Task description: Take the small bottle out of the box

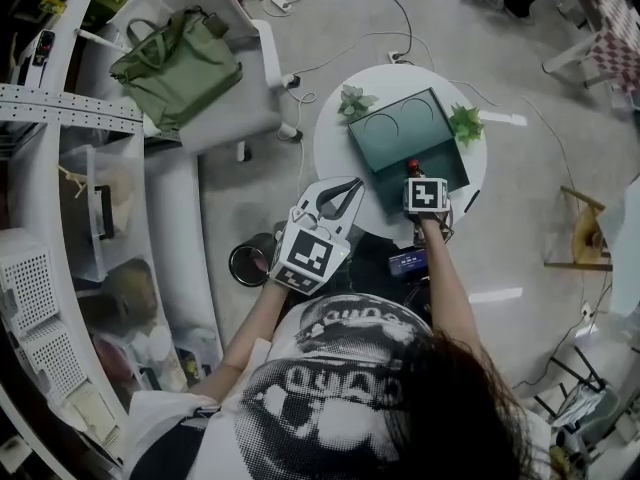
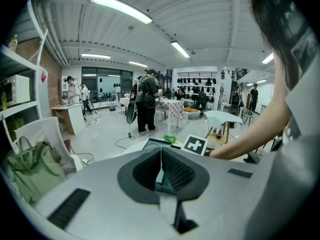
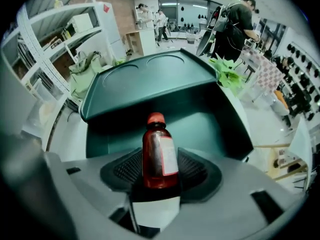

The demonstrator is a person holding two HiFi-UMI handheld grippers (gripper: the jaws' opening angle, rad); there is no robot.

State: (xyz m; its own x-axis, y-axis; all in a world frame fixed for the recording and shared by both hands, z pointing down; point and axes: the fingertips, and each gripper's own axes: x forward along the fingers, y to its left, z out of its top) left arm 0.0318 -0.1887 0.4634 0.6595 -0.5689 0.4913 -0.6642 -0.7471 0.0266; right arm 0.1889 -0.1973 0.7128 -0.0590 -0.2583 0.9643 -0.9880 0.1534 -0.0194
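The right gripper has its fingers clamped on the small bottle. It stands upright between them, red cap up, white label on its right side, inside the open green box. The box's raised lid stands just beyond the fingertips, on the round white bench. The left gripper hangs short of the box, to the left of the clamped fingers. Its own fingers meet tip to tip, with nothing between them.
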